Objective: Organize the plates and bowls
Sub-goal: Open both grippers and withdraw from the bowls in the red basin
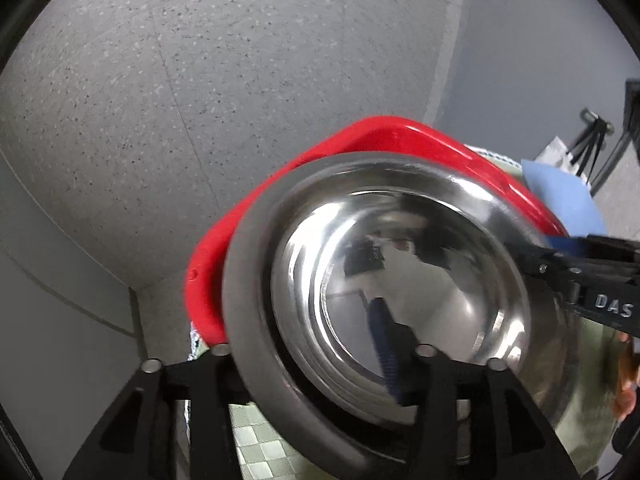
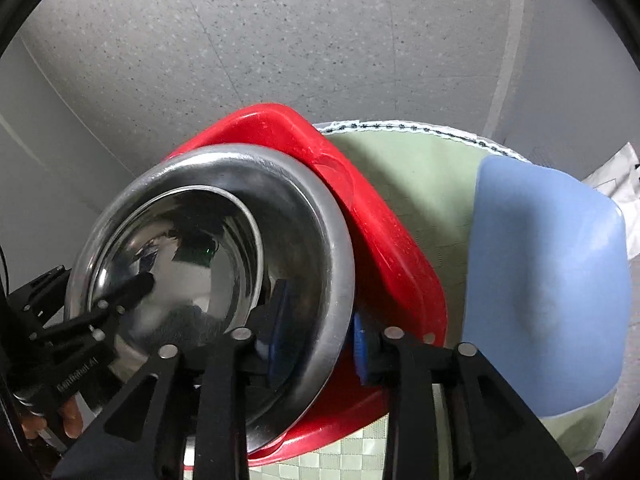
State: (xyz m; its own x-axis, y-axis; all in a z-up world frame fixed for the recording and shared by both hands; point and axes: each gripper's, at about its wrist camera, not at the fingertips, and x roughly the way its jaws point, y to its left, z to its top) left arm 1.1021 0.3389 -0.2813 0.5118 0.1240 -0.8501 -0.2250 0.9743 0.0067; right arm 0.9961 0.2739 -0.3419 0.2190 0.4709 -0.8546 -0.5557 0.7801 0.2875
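While tilted, steel bowl (image 1: 400, 272) faces cameras

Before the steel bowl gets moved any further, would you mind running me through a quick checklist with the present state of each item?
1. Left gripper straddles the steel bowl rim: ok.
2. Right gripper straddles the opposite rim: ok.
3. Firm clamp on both sides: cannot tell; pad contact is hidden.
4. Bowl level: not ok, it appears tilted.
5. Bowl clear of the red tray: cannot tell; it overlaps the tray in both views.
6. Blue tray free to receive things: ok, nothing visible on it.
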